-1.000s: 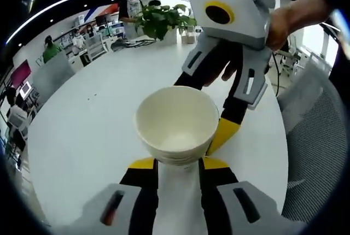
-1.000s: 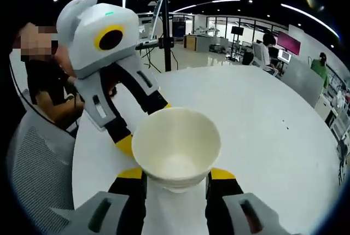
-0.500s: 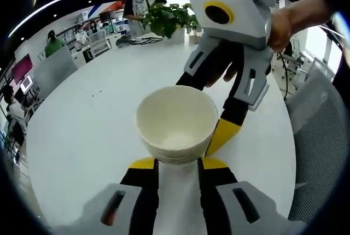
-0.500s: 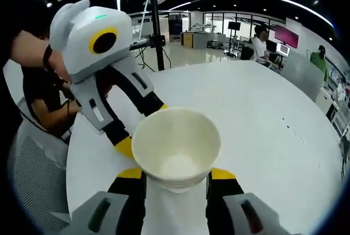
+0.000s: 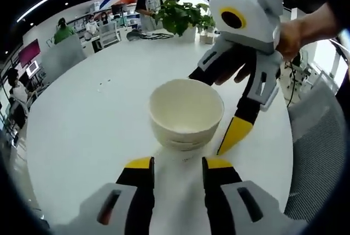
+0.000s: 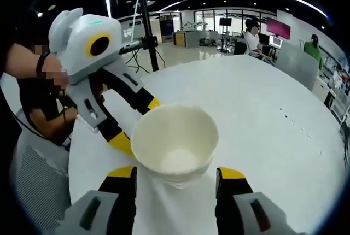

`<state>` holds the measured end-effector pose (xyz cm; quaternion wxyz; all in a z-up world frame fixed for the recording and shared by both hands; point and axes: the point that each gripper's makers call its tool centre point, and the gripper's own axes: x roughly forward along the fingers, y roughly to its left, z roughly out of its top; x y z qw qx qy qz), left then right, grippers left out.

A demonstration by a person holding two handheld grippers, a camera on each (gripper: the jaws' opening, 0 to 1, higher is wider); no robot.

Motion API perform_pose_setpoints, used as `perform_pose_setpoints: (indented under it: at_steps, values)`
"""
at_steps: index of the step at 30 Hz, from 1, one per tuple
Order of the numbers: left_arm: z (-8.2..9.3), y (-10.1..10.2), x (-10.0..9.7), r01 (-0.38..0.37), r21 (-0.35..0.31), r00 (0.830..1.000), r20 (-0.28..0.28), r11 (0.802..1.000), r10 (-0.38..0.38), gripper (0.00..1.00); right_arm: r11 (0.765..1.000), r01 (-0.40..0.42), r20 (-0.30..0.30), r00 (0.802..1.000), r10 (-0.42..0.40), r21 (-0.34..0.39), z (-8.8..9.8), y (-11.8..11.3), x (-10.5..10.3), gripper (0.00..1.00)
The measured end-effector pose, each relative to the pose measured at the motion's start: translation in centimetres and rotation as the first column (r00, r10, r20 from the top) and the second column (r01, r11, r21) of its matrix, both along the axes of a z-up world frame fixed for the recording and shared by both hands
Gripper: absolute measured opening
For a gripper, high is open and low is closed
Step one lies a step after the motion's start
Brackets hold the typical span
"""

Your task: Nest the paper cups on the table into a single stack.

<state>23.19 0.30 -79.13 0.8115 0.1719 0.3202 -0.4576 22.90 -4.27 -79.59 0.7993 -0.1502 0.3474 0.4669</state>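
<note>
A stack of nested white paper cups [image 5: 186, 112] stands upright on the round white table [image 5: 87, 125]. My left gripper [image 5: 178, 165] is open just short of the stack, with bare table between its yellow-tipped jaws. In the right gripper view the same cup stack [image 6: 175, 139] sits between the jaws of my right gripper [image 6: 176, 174], which is open with a gap on each side of the cup's base. The right gripper [image 5: 219, 106] straddles the stack in the left gripper view. Beside the stack's left side, the left gripper [image 6: 136, 123] shows in the right gripper view.
A potted plant [image 5: 183, 19] stands at the table's far edge. A mesh chair [image 5: 317, 142] sits at one side, with the chair [image 6: 33, 186] near a seated person in the right gripper view. People and desks fill the office behind.
My left gripper has let go of the stack's base and drawn back from it. The right gripper's jaws have spread wider around the cup.
</note>
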Motion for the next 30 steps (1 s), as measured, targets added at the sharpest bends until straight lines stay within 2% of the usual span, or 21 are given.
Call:
perform_pose_setpoints:
  at_steps: [3,4,6,9,17,24,30]
  values:
    - [0.5,1.0,0.4,-0.044,-0.032,0.999,-0.006,0.999,0.044,0.36,1.0,0.015,0.0,1.0,-0.015,0.003,0.4,-0.7,-0.4,0.62]
    - [1.0,1.2,-0.2,-0.071,-0.054,0.997,-0.01,0.996,0.07,0.36,0.999,0.035,-0.002,0.999,-0.035,0.012,0.4,-1.2,-0.5,0.63]
    - [0.7,1.9,-0.2,-0.094,-0.07,0.996,-0.013,0.993,0.094,0.37,0.998,0.063,-0.008,0.998,-0.063,0.027,0.4,-1.7,-0.5,0.63]
    - [0.8,2.8,-1.3,-0.131,-0.085,0.991,-0.02,0.988,0.13,0.39,0.992,0.116,-0.014,0.993,-0.116,0.056,0.8,-2.5,-1.0,0.65]
    - [1.7,4.6,-3.1,-0.233,-0.146,0.972,-0.03,0.961,0.232,0.48,0.961,0.237,-0.028,0.971,-0.236,0.139,2.3,-4.8,-1.4,0.69]
    - [2.4,5.6,-5.5,-0.298,-0.172,0.954,-0.031,0.939,0.297,0.53,0.942,0.286,-0.018,0.958,-0.287,0.178,3.1,-5.7,-2.6,0.73]
    - [2.5,6.9,-6.6,-0.347,-0.179,0.937,-0.023,0.921,0.348,0.57,0.926,0.32,-0.008,0.946,-0.325,0.2,4.0,-7.1,-4.0,0.74]
